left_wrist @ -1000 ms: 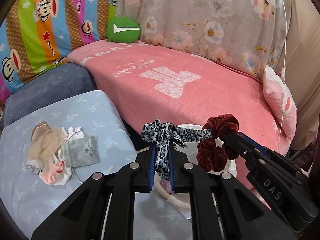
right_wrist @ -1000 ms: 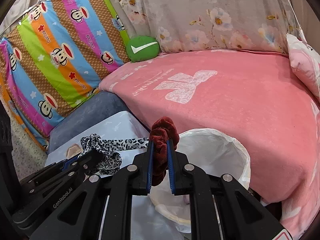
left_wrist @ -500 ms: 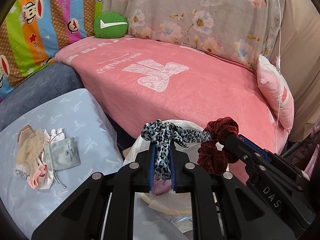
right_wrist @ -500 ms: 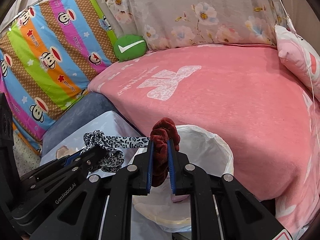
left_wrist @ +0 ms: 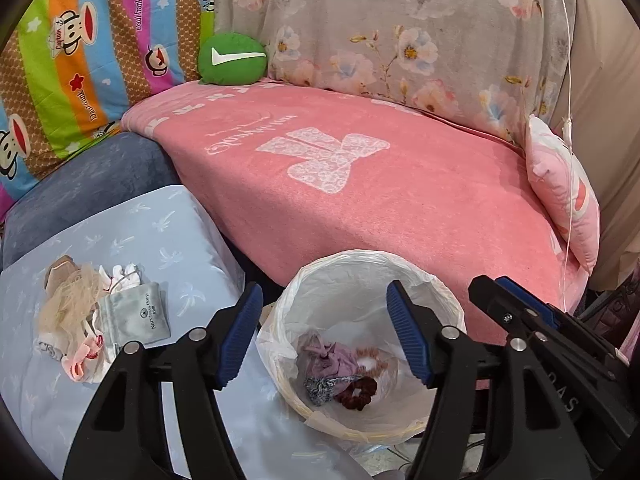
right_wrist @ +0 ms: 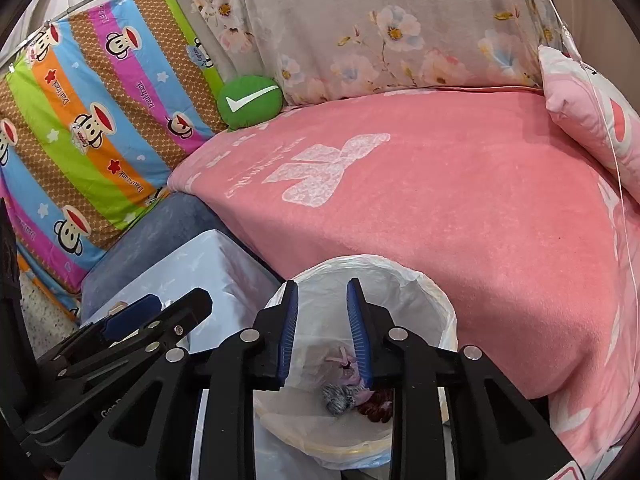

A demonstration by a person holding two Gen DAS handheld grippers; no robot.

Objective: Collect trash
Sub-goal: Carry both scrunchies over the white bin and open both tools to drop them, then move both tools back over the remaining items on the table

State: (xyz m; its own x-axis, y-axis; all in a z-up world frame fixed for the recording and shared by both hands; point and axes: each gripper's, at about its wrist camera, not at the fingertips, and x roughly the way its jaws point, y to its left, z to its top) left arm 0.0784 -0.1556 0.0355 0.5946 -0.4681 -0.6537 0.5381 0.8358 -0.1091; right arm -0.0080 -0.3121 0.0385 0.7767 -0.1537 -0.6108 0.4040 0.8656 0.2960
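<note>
A white-lined trash bin (left_wrist: pixel 400 268) stands between the light blue table and the pink bed. Inside it lie a leopard-print hair tie (left_wrist: pixel 320 388), a dark red scrunchie (left_wrist: pixel 358 391) and a mauve cloth (left_wrist: pixel 336 360). My left gripper (left_wrist: pixel 324 332) is open and empty above the bin. My right gripper (right_wrist: pixel 322 326) is open and empty over the same bin (right_wrist: pixel 432 300), with the leopard tie (right_wrist: pixel 338 398) and red scrunchie (right_wrist: pixel 378 408) below it. A pile of small items (left_wrist: pixel 76 320) with a grey pouch (left_wrist: pixel 140 316) lies on the table at left.
The light blue table (left_wrist: pixel 168 232) is at left, with a dark blue cushion (left_wrist: pixel 88 188) behind it. The pink bed (left_wrist: pixel 400 184) fills the middle, with a green round cushion (left_wrist: pixel 232 58) and a pink pillow (left_wrist: pixel 564 196). A thin white cord (left_wrist: pixel 568 120) hangs at right.
Both grippers opened over the bin. The leopard hair tie and the red scrunchie dropped from them into the bin.
</note>
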